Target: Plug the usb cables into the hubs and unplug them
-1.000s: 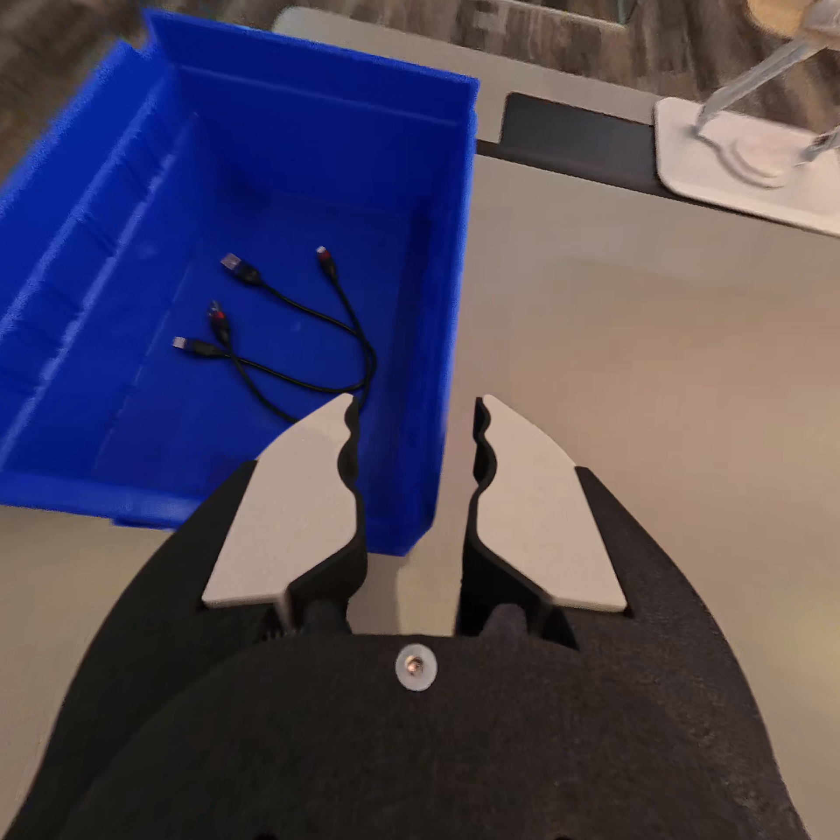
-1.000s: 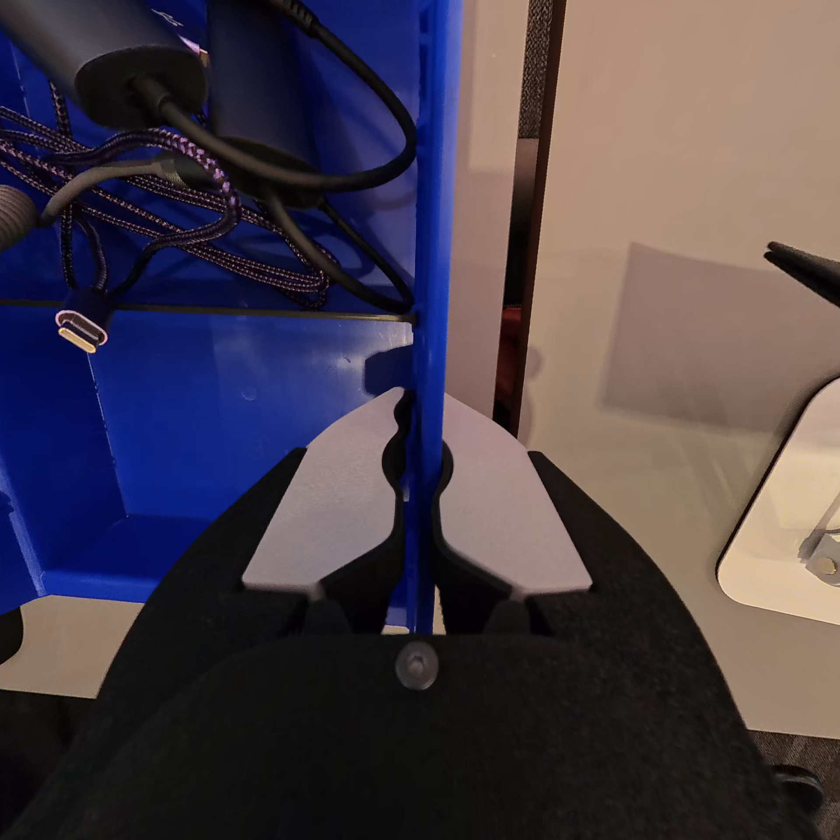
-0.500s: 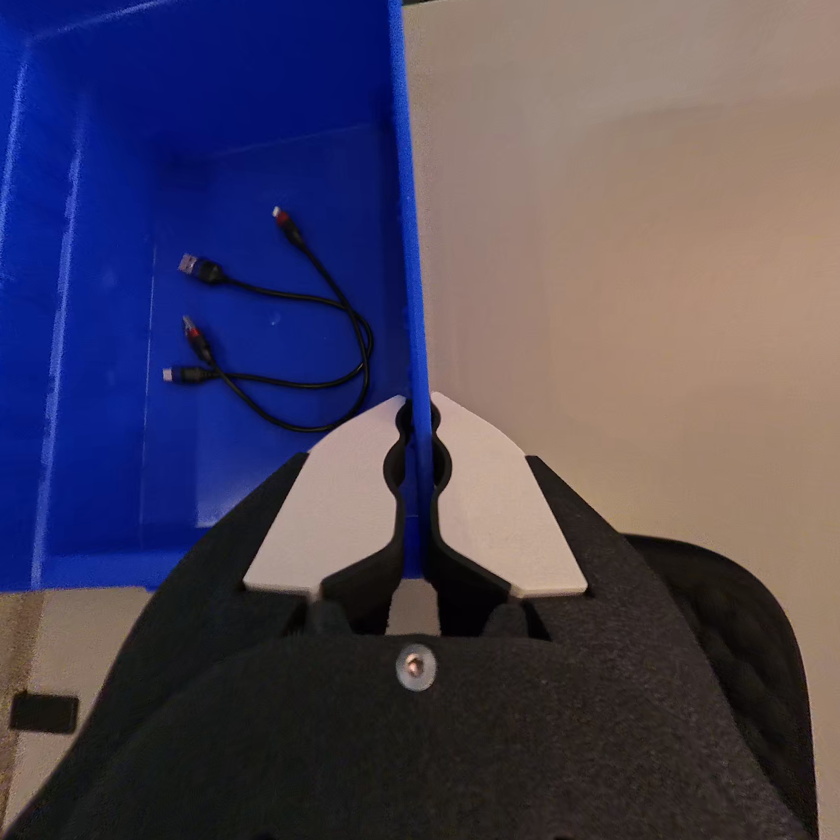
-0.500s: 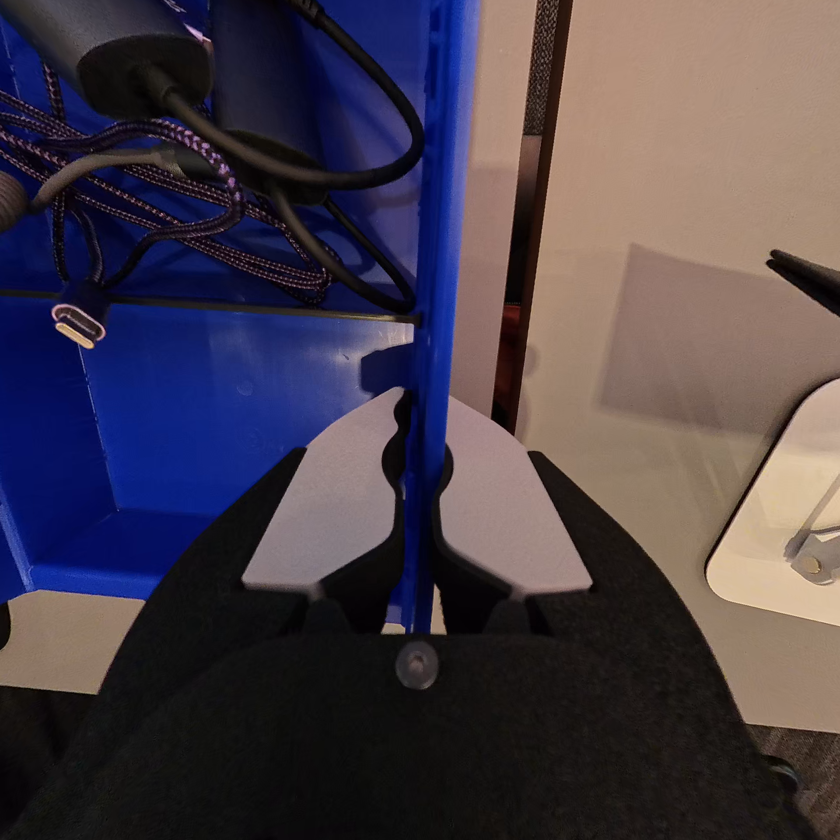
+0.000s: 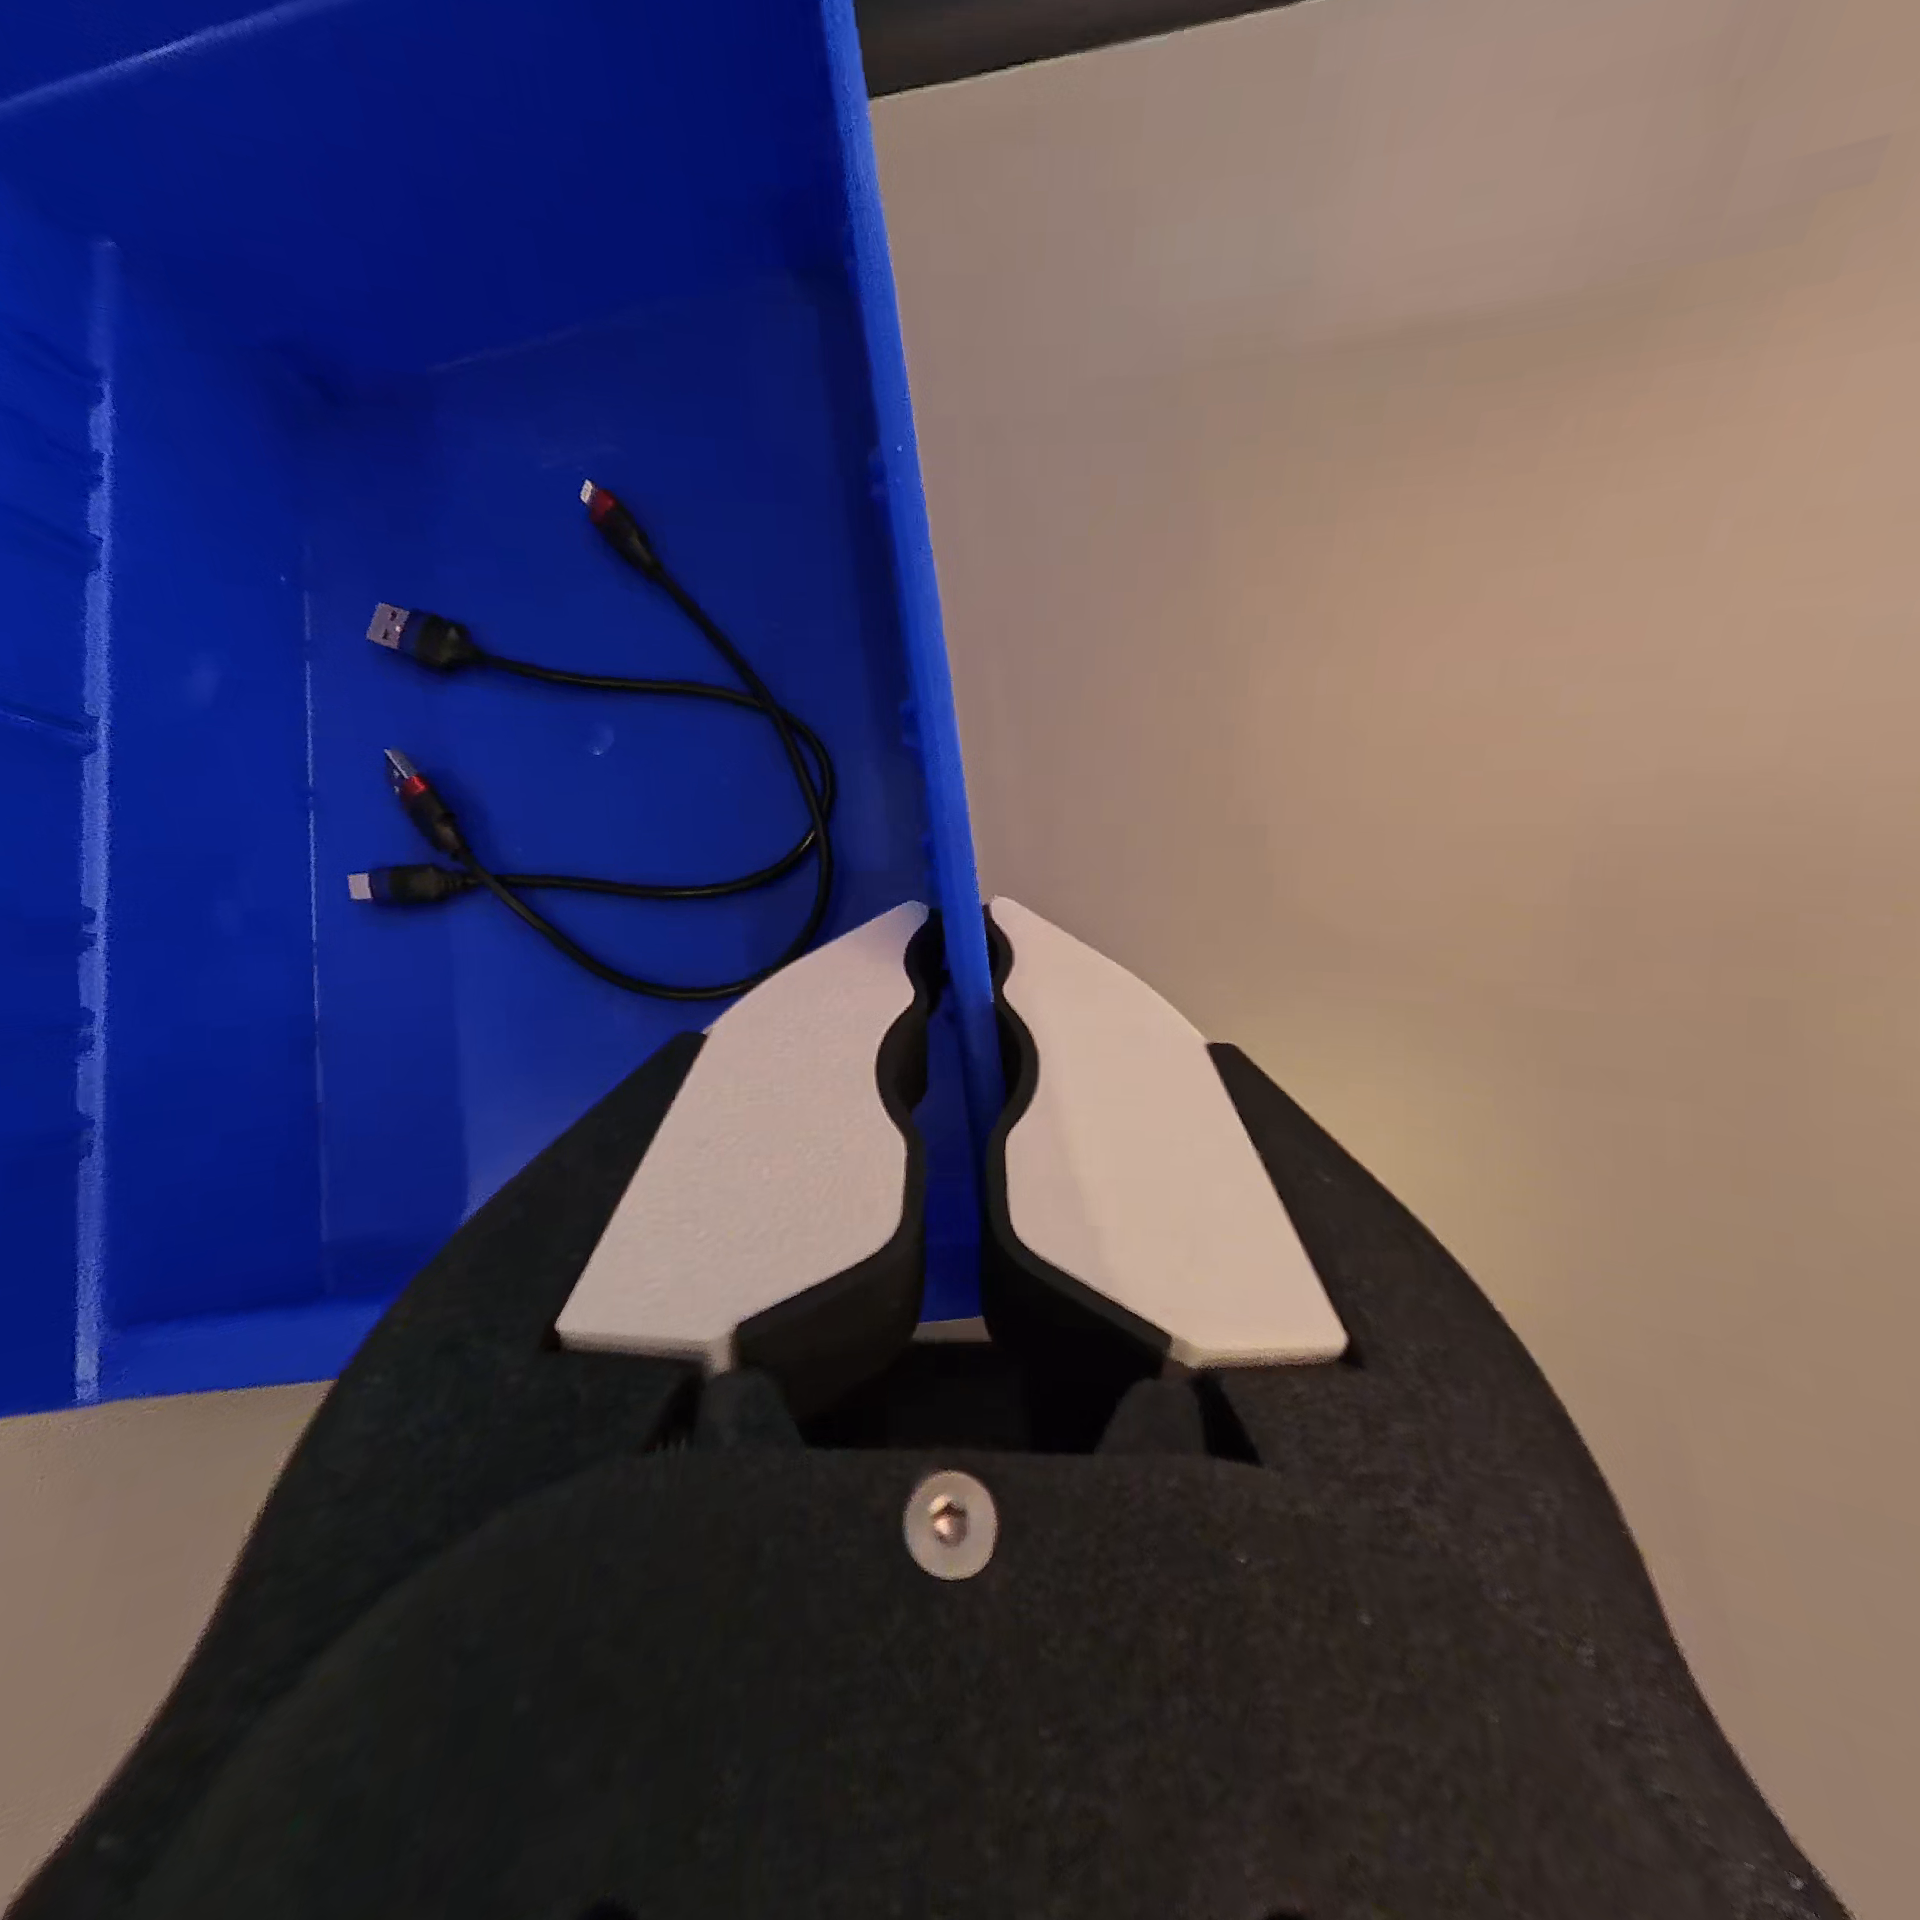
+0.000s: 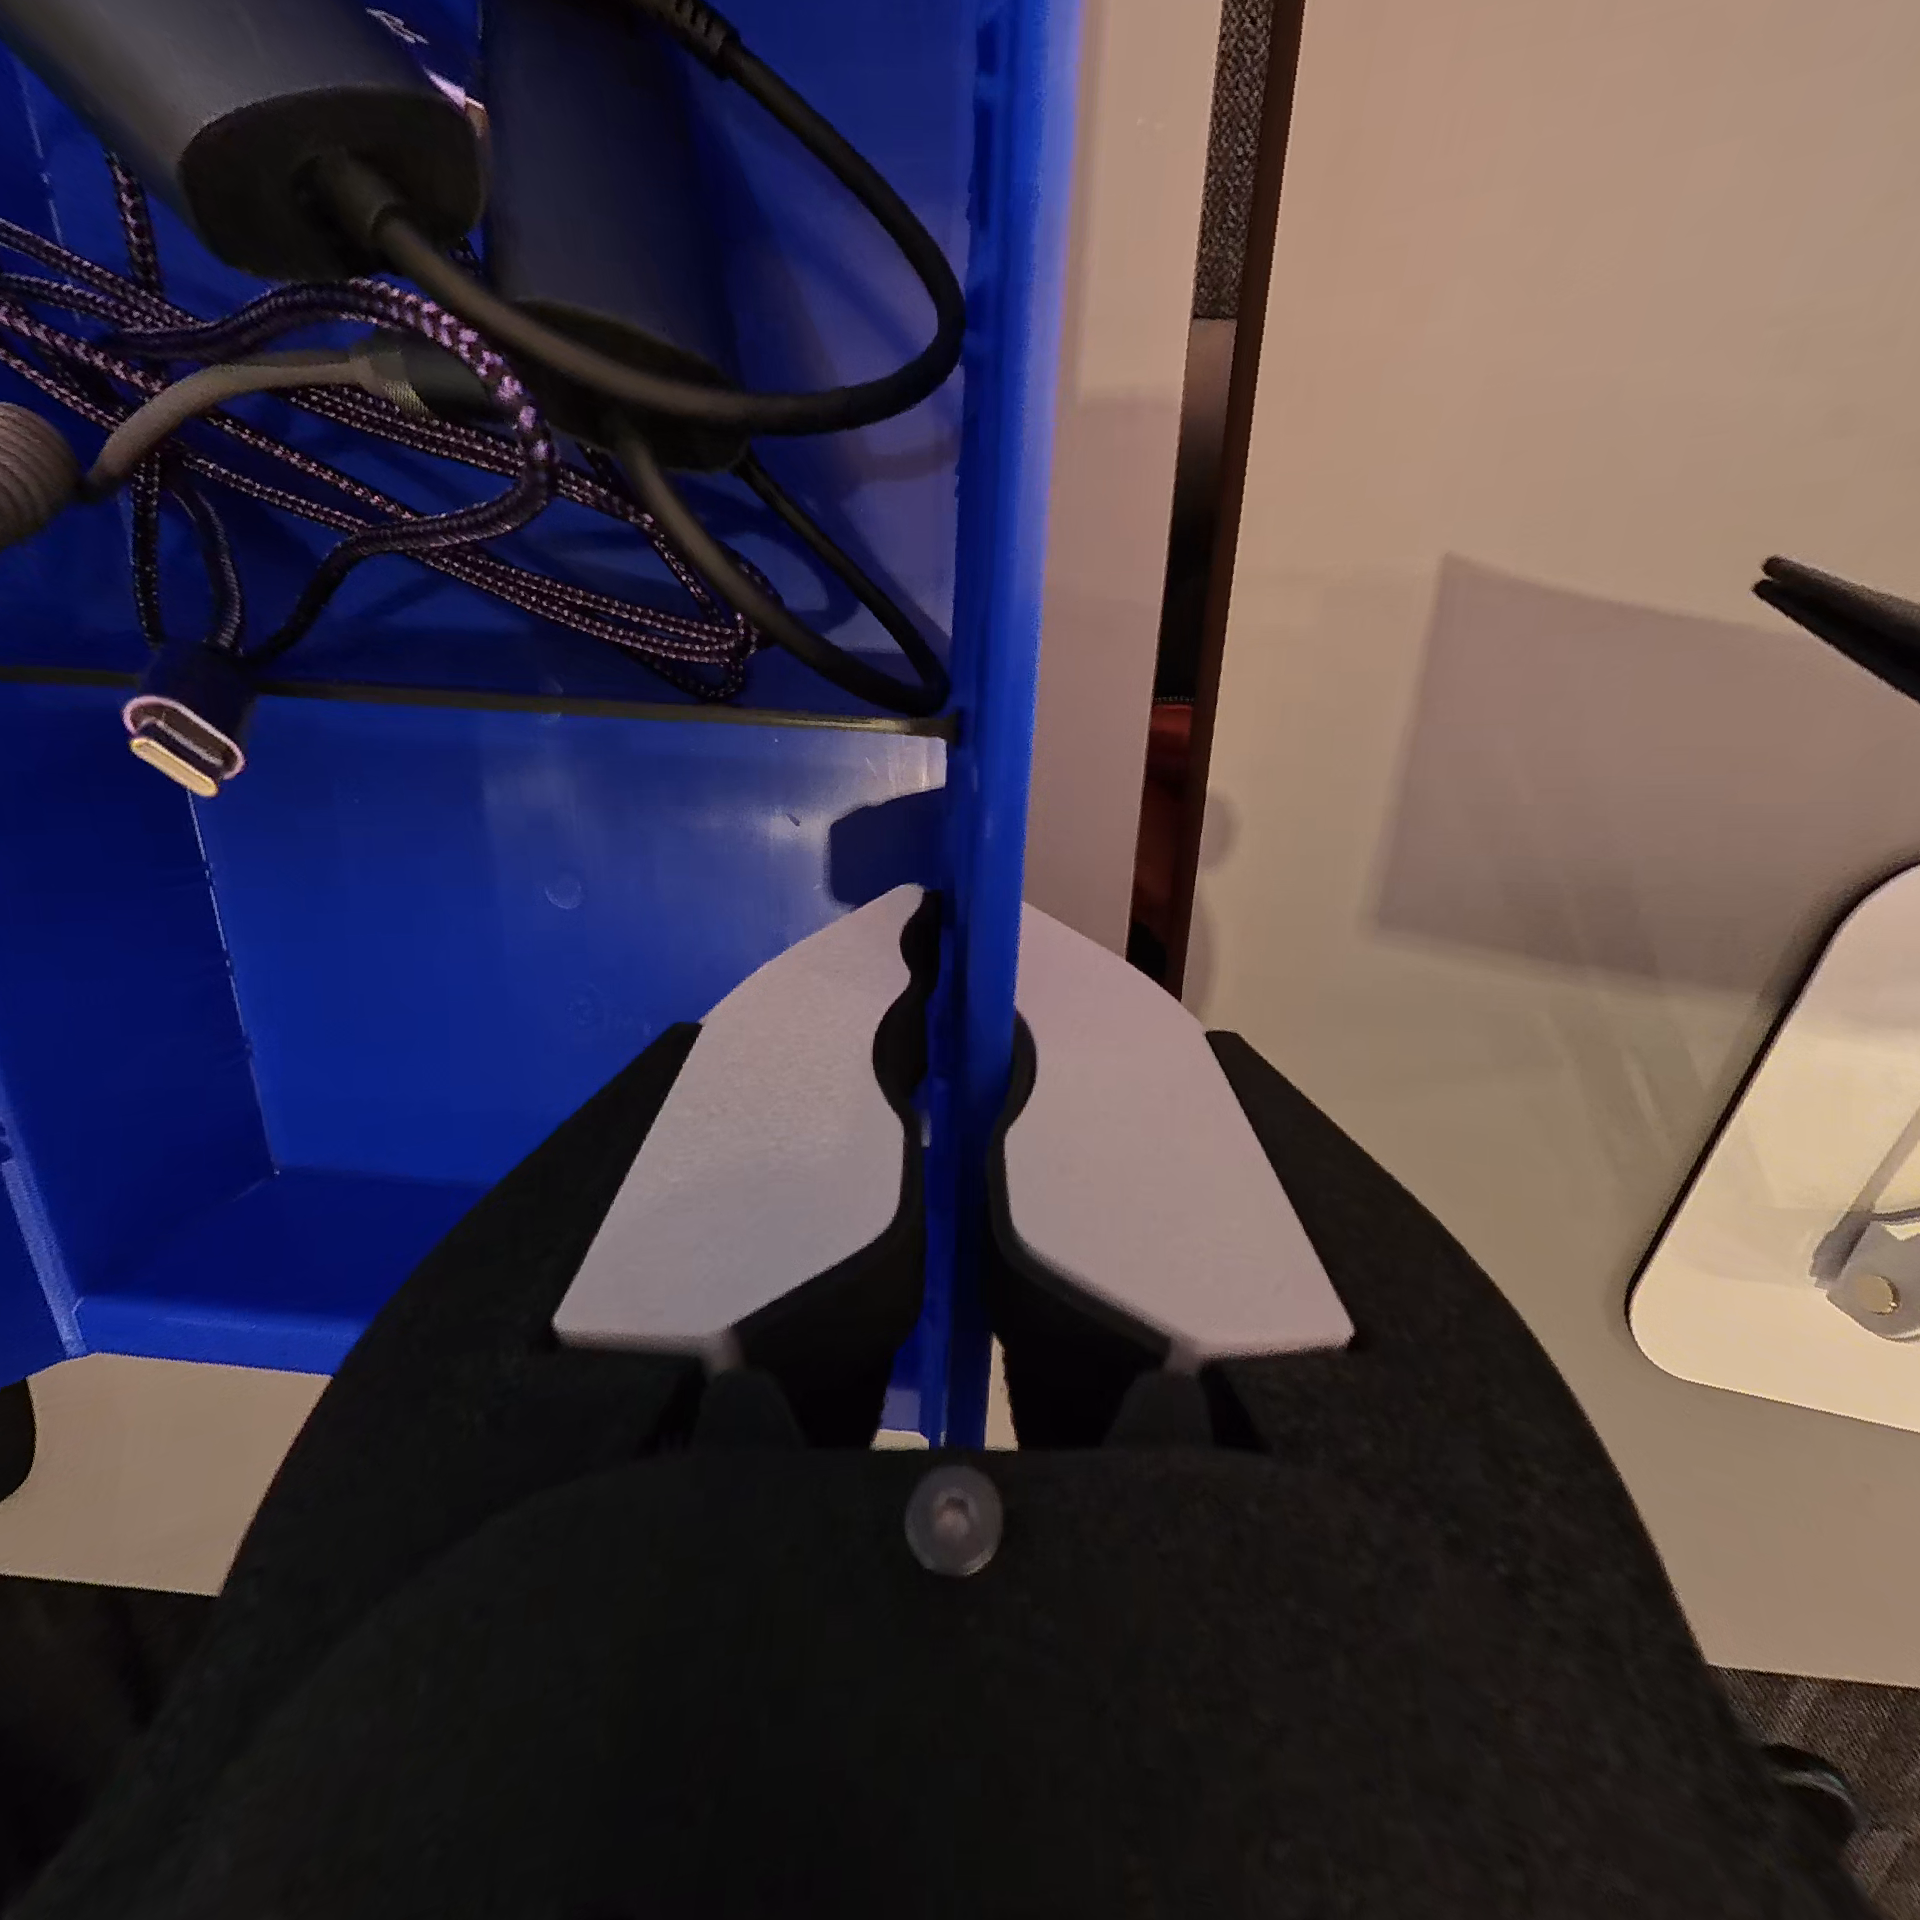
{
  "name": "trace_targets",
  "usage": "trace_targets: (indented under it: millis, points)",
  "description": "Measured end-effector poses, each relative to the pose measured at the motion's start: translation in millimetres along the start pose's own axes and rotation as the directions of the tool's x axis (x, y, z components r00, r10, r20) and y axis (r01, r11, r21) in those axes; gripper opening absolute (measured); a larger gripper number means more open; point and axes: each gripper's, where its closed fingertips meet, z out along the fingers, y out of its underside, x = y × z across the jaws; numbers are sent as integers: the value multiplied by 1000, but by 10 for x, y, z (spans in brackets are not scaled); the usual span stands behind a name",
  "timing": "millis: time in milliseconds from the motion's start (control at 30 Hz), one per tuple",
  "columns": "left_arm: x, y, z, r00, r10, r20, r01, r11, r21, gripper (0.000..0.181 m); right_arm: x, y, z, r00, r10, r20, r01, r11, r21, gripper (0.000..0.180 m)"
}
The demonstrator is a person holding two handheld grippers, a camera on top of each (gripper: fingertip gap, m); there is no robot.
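gripping the right-hand wall of a blue bin [image 5: 883,436], the left gripper [image 5: 961,914] is clamped on its thin edge. short black usb cables [image 5: 644,821] lie loose on the bin floor near that wall, bare floor to their left. the right gripper [image 6: 966,914] is clamped on a blue divided bin's wall [image 6: 997,520]; braided cables [image 6: 436,499] and dark hubs [image 6: 312,135] crowd the far compartment, the near one bare. beige worktop [image 5: 1455,727] lies open to the right.

Likely an office or lab bench: pale desk [image 6: 1558,312], blue parts bins [image 5: 520,312], white stand base [image 6: 1787,1195].
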Motion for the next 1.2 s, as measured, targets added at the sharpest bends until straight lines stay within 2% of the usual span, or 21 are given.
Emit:
trace_targets:
  millis: [400,600,667,733,867,1033,1200]
  points:
    - [1364,-57,-203,980,185,-66,-183,982,39,5,14,-11,30,999,17,-29,-18,999,-30,7]
    - [1899,-60,-294,954,299,-34,-295,952,84,7,55,-17,76,996,7,-85,-12,998,-58,14]
    - [2078,-61,-322,949,310,-56,-304,948,100,11,34,-11,76,998,16,-62,-20,998,-63,11]
    - [2222,-60,-343,941,331,-66,-323,940,114,15,-25,-4,77,997,70,27,-69,997,-47,5]
    - [2300,-146,-501,947,320,-19,-310,931,193,32,-26,2,75,996,76,37,-75,997,-36,6]
    - [2171,-366,-1040,959,284,-25,-251,883,397,43,-60,15,61,984,144,105,-141,989,-32,5]
    - [1832,-217,-1252,966,234,-109,-179,911,372,44,-89,56,55,977,174,122,-170,985,-40,5]
